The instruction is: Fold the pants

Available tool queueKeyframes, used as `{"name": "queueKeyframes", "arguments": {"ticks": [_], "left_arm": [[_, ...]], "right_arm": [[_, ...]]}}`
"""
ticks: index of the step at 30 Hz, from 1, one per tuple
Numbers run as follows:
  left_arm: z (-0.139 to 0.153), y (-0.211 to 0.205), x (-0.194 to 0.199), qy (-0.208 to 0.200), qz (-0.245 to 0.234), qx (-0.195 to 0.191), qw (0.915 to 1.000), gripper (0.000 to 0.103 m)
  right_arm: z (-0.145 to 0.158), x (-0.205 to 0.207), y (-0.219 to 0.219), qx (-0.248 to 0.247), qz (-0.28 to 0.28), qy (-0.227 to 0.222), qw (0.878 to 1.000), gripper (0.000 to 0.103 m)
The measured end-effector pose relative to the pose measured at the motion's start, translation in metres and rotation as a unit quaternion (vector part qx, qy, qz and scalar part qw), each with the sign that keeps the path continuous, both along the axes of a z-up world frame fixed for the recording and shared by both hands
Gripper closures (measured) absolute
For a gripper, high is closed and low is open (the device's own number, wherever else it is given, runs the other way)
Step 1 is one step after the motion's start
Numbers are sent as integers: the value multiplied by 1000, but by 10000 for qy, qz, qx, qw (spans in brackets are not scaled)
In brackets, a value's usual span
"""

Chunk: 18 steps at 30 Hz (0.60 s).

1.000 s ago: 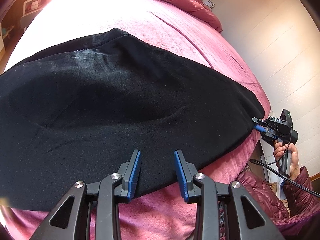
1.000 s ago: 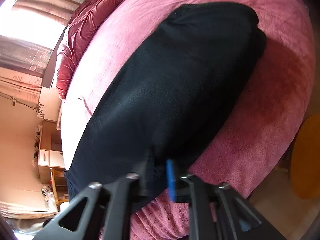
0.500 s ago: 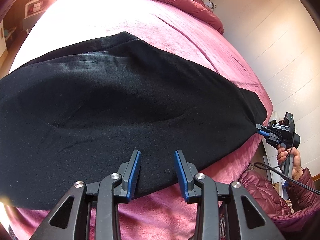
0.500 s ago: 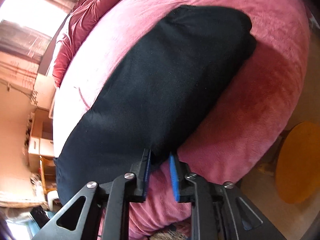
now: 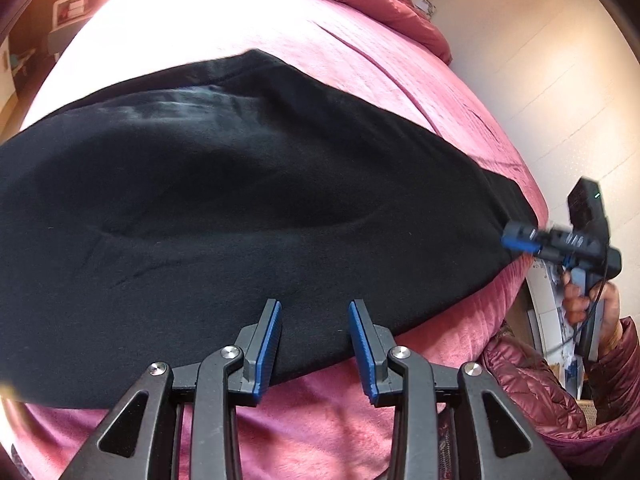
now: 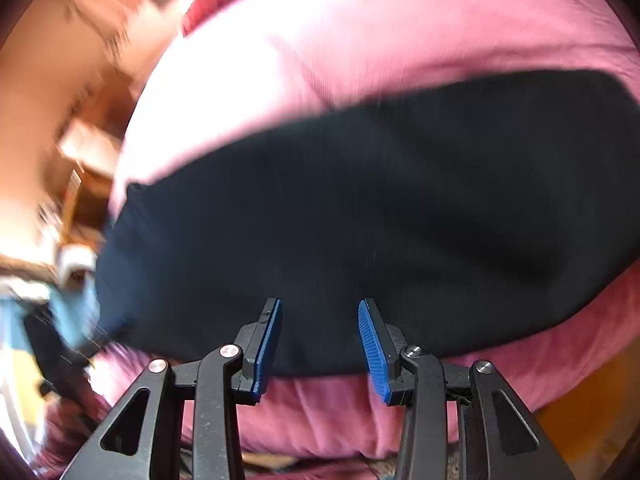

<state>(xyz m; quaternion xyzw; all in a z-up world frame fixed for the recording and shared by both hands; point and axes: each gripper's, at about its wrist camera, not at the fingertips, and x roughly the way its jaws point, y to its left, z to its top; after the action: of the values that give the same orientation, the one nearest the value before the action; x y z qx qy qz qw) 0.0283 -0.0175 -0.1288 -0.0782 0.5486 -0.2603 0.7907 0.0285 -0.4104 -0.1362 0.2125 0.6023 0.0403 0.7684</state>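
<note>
The black pants (image 5: 248, 208) lie folded lengthwise across the pink bed; they also show in the blurred right wrist view (image 6: 380, 216). My left gripper (image 5: 316, 344) is open and empty, its blue pads hovering over the near edge of the pants. My right gripper (image 6: 320, 344) is open and empty over the near edge of the pants. In the left wrist view the right gripper (image 5: 520, 238) sits at the right end of the pants, held by a hand.
The pink blanket (image 5: 304, 428) covers the bed, with a crumpled maroon duvet (image 5: 400, 12) at the far end. A white wall (image 5: 560, 80) runs along the right. Wooden furniture (image 6: 84, 168) stands blurred at the left.
My right gripper has let go of the pants end, opened, and swung round fast, so its view is blurred. My left gripper has stayed open in place.
</note>
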Motion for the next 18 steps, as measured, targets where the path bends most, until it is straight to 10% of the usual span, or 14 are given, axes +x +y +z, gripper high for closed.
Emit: {"name": "queueKeyframes", "arguments": {"ticks": [7,18], "left_arm": [[14,46,6,-211,707,-289,9969,68],[18,63,18,-544,843,-116,9949,68]], "right_arm": [[48,30,55,-505,898,-840,9911,62],[61,185,200,948,1928,-1071,9708,62]]}}
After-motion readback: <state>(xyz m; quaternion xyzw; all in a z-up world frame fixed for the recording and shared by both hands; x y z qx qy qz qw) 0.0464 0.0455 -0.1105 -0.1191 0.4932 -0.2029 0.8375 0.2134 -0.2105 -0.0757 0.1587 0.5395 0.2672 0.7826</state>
